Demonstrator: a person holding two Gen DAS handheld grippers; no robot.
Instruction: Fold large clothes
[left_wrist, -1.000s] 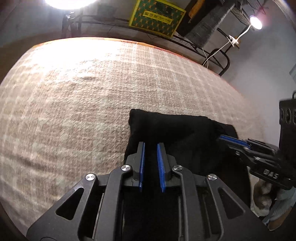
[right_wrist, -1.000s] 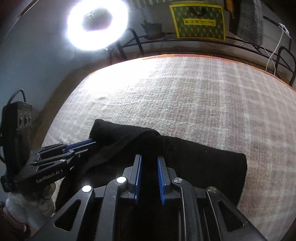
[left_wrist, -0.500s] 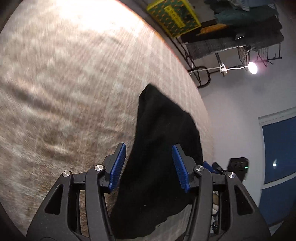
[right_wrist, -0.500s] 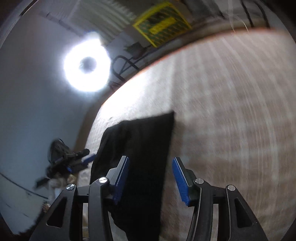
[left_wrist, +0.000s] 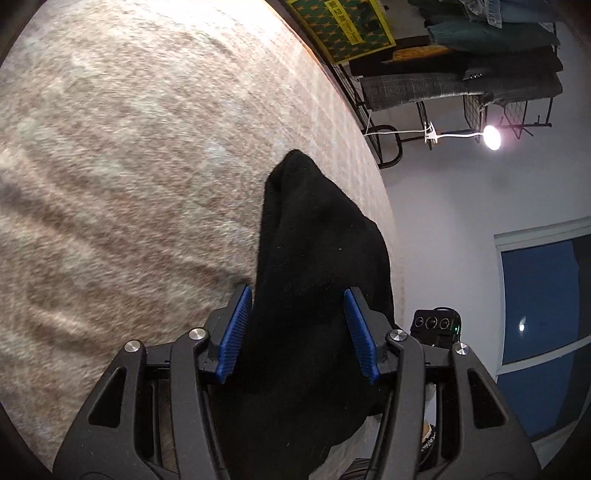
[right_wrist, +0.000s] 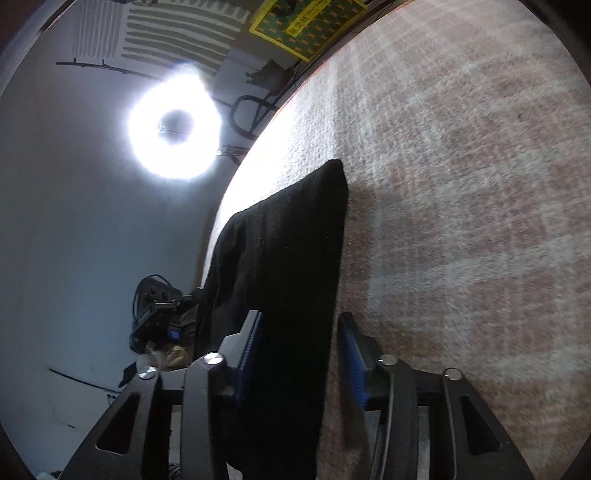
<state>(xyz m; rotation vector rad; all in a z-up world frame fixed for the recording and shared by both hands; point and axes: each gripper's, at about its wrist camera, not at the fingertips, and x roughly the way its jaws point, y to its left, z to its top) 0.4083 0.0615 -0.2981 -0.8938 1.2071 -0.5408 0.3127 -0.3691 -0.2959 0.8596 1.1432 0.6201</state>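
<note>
While both jaws stand apart, the right gripper (right_wrist: 301, 356) having just been narrowing and the left gripper (left_wrist: 297, 334) wide (neither holding), the black cloth (left_wrist: 317, 266) at lower centre could unfold if snagged.

The folded garment (left_wrist: 317, 258) lies on the blanket (left_wrist: 129, 166) near its edge.

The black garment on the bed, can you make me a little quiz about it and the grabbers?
1. True or false: the left gripper is clamped shut on the black garment.
2. What does the garment lie on? A) plaid blanket B) wooden floor C) metal rack
3. In the right wrist view, which edge of the garment runs between the right gripper's pads, the one beside bare blanket or the one beside the bed's side?

Key: 1 false, its jaws stand open. 2 A. 3 The one beside bare blanket.
</note>
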